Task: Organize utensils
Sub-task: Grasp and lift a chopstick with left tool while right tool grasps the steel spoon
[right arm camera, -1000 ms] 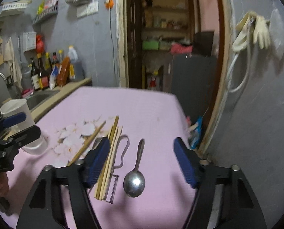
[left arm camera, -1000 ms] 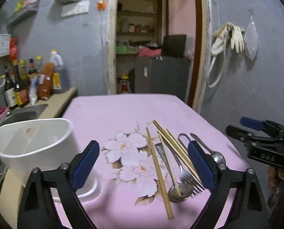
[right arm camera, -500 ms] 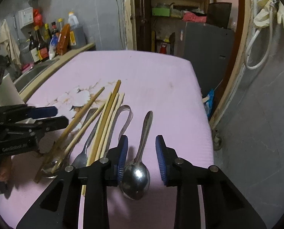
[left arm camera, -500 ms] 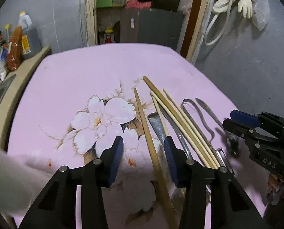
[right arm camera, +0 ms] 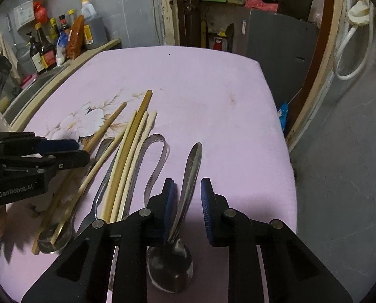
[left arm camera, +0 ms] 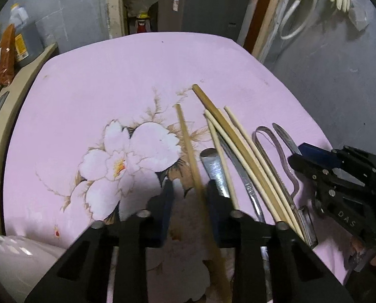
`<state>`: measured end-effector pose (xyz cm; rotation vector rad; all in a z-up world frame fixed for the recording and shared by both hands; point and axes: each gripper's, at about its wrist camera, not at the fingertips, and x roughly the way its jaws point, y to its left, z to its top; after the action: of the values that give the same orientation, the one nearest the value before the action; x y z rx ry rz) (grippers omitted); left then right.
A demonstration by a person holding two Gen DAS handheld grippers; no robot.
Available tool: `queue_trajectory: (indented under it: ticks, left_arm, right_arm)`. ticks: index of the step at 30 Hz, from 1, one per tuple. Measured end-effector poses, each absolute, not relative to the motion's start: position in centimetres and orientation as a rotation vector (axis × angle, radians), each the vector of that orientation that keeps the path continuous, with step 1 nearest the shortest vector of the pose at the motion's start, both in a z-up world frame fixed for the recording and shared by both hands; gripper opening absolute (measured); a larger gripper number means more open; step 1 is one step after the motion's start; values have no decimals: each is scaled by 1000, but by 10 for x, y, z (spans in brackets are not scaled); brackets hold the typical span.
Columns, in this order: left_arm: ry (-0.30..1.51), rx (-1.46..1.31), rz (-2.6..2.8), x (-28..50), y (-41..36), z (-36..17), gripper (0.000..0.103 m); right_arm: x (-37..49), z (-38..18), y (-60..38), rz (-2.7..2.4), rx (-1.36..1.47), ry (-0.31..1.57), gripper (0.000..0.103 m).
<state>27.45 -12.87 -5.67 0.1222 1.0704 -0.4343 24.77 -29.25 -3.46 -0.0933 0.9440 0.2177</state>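
Several utensils lie side by side on the pink flowered cloth [left arm camera: 137,80]: wooden chopsticks [left arm camera: 241,151], a fork, spoons and a peeler [left arm camera: 276,149]. My left gripper [left arm camera: 190,202] is low over the cloth, its jaws partly open around one brown chopstick [left arm camera: 188,139] without touching it. My right gripper [right arm camera: 185,199] is partly open, its blue pads on either side of the handle of a steel spoon [right arm camera: 190,171] whose bowl lies under the gripper. The left gripper also shows in the right wrist view [right arm camera: 61,151].
The white utensil holder [left arm camera: 8,255] shows at the lower left edge. A sink counter with bottles [right arm camera: 56,40] runs along the left. The table's right edge [right arm camera: 286,151] drops toward a grey wall and doorway.
Both grippers have come down and forward onto the utensils and narrowed. The left now straddles a chopstick, the right the spoon handle. The holder has slid out of the left view.
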Motion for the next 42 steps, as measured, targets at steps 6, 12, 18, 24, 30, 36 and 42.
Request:
queue_trajectory:
  ticks: [6,12,18,24,30,36,42]
  left_arm:
    - [1086,83,-428,273,-129,-54,5]
    - [993,33,-430,249,-118,-37,4]
    - [809,-96,-457,212,-93,-8,4]
    - [562,-189,-427,176,-67,22,4]
    - [411,-249,-389,160,-43,50,4]
    - [350,-290,-345,167,-6,86,4]
    - [271,-329,-247,171,52,108,4]
  right_arm:
    - [246,-33,-296,217,-73,944,7]
    - [226,-26,-302,237,9,872,7]
    - [178,-2,-292,268,44,645,7]
    - [153,15,-268,247,2,448,6]
    - [149,40,-249,258,-25,334,6]
    - [158,76,-221,357,13,254,6]
    - [172,106,-175,490,83,194,4]
